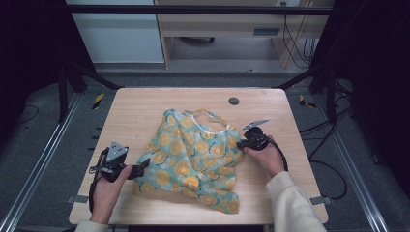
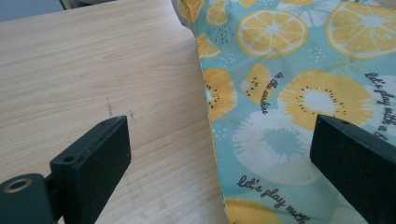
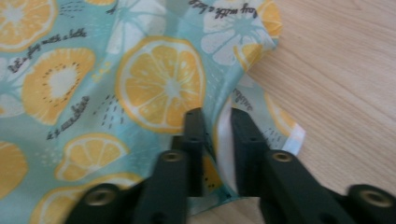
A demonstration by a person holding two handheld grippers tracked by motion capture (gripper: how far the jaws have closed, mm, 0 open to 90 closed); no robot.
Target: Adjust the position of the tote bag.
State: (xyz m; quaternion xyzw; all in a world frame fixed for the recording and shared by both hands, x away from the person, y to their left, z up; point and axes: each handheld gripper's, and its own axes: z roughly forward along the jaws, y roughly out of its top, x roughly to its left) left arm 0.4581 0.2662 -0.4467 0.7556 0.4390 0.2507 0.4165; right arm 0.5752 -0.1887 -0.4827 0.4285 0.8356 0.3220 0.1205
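Teal citrus-print cloth (image 1: 193, 159) w/ edge pinched in right hand-held gripper (image 3: 217, 140); left hand-held gripper (image 2: 219, 154) released, straddling cloth edge.

Garment (image 1: 193, 154): pale teal-green fabric printed all over with yellow-orange citrus slices, orange kiwi-like slices with white centres and dark seeds, and paler white-and-teal slices. Small dark dashes and dotted marks sit between the fruits. Dark cursive lettering, partly reading "let's play", is scattered across the print. The neckline trim (image 1: 208, 126) is white.

Table (image 1: 140, 108): light wood-grain top, beige with fine streaks, carrying a round dark grey disc (image 1: 234, 101) near its far edge.

Left claw (image 2: 219, 154): matte black jaws; grey three-cornered plate (image 1: 116, 151) on top.

Right claw (image 3: 217, 135): black jaws with brass-coloured screw heads.

Sleeve (image 1: 290, 203): cream.

Floor (image 1: 43, 145): grey.
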